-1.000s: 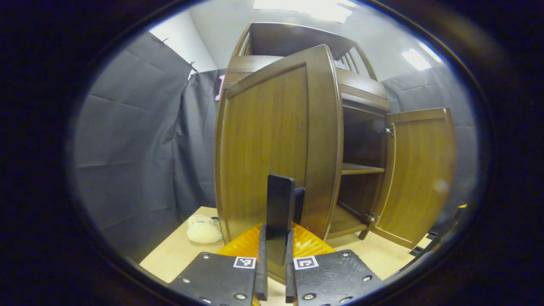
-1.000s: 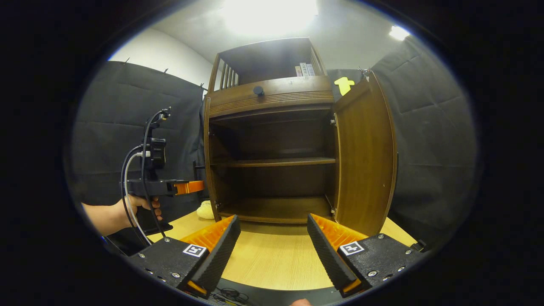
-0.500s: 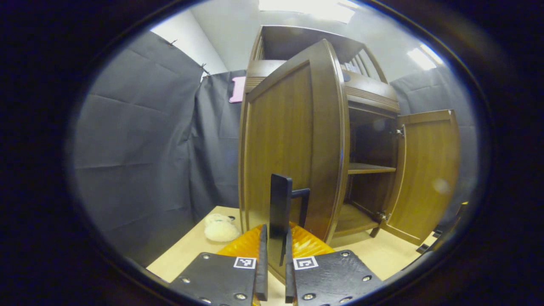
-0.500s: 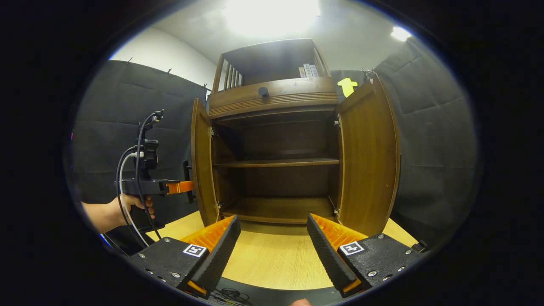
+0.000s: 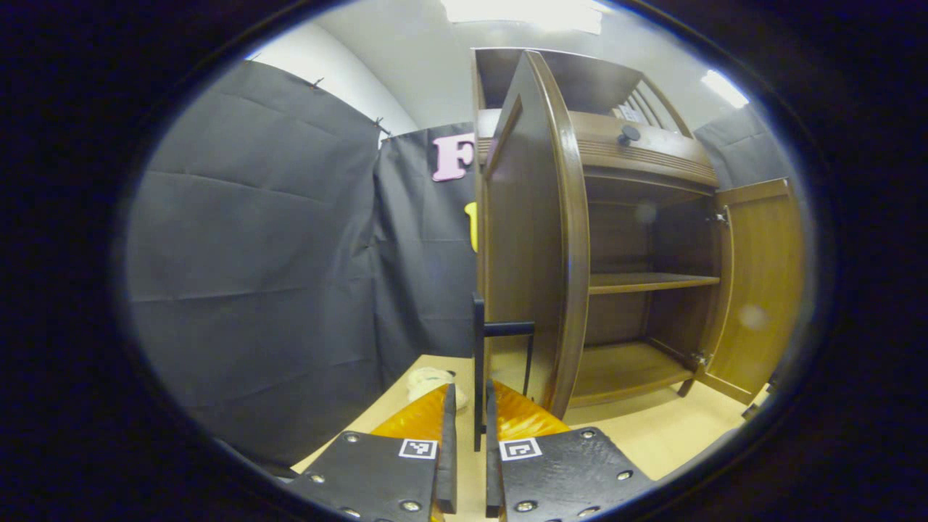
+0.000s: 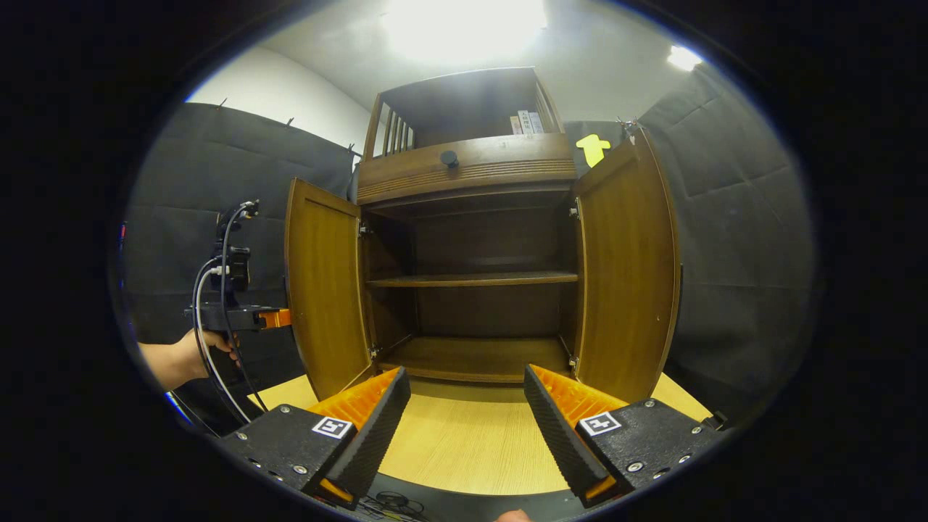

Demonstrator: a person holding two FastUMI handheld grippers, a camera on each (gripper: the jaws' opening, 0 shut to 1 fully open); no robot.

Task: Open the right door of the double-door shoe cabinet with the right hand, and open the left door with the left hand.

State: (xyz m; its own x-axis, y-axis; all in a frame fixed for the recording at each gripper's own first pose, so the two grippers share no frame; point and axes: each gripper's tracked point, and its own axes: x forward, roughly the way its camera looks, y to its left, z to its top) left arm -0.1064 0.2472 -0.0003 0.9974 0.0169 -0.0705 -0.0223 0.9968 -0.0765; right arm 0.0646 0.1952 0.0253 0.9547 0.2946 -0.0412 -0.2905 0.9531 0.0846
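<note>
The brown wooden shoe cabinet point(image 6: 464, 170) stands with both doors swung wide. In the left gripper view the left door point(image 5: 529, 239) shows almost edge-on, and my left gripper point(image 5: 470, 424) is shut on its thin black handle point(image 5: 478, 341). The right door point(image 5: 761, 283) hangs open at the far side. In the right gripper view my right gripper point(image 6: 467, 428) is open over the table, holding nothing, in front of the bare shelves point(image 6: 471, 279). The left door point(image 6: 322, 290) and right door point(image 6: 627, 268) flank them. A hand holds the left gripper point(image 6: 235, 317) behind the left door.
A light wooden table top point(image 6: 464, 453) carries the cabinet. A white plush object point(image 5: 428, 380) lies by the cabinet's left side. Above the doors is a drawer with a dark knob point(image 6: 449, 156) and an upper shelf. Black cloth walls close in on both sides.
The left door has swung further open, from roughly edge-on to wide, with my left gripper still on its handle and moving left. My right gripper has stayed still and open.
</note>
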